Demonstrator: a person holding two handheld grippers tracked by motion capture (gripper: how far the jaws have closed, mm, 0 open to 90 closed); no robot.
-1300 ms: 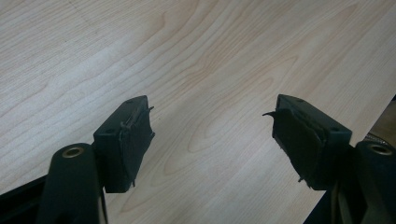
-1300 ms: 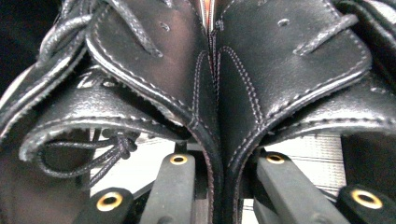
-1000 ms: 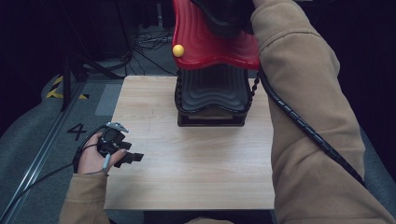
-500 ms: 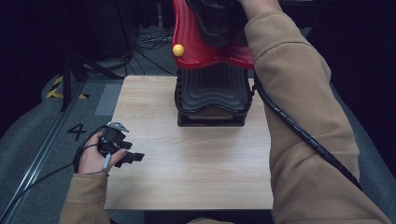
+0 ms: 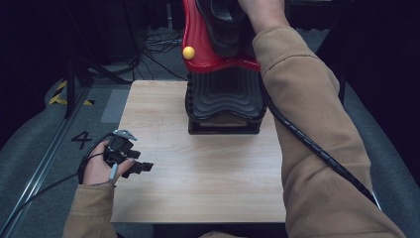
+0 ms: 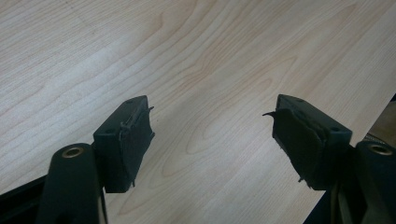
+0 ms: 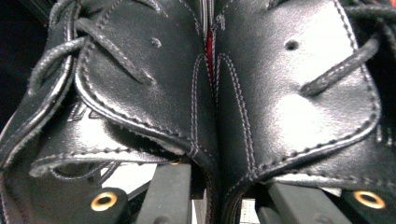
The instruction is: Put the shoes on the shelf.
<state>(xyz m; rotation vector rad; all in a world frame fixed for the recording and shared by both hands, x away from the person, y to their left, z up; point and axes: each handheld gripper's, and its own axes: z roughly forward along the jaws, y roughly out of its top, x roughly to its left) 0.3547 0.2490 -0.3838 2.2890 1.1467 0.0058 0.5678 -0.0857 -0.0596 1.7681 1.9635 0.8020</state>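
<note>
A: Holding anything, that right gripper [image 7: 210, 186]?

B: Yes, a pair of black shoes [image 7: 205, 93]. In the right gripper view one jaw goes into each shoe, and the two inner walls are pinched together between them. A thin strip of red shows in the slit between the shoes.

A: Where are the shoes?

B: Up at the far end of the table [image 5: 198, 188], over the red tray [image 5: 208, 54]. In the high view a black shoe [image 5: 223, 25] sits against the tray's wavy red surface, under the right hand [image 5: 260, 12]. I cannot tell whether the soles touch the tray.

A: And the tray itself?

B: It sits above a ribbed black stand [image 5: 225, 99], which rests on the far middle of the table. A yellow knob [image 5: 188, 52] sticks out at the tray's left edge.

A: The left gripper [image 5: 141, 167]?

B: Well apart from all that, at the table's left edge, in the left hand [image 5: 99, 168]. Its jaws stand wide, with bare wood between them in the left gripper view, so it holds nothing.

A: Cables?

B: One black cable [image 5: 317, 148] runs along the right sleeve.
</note>
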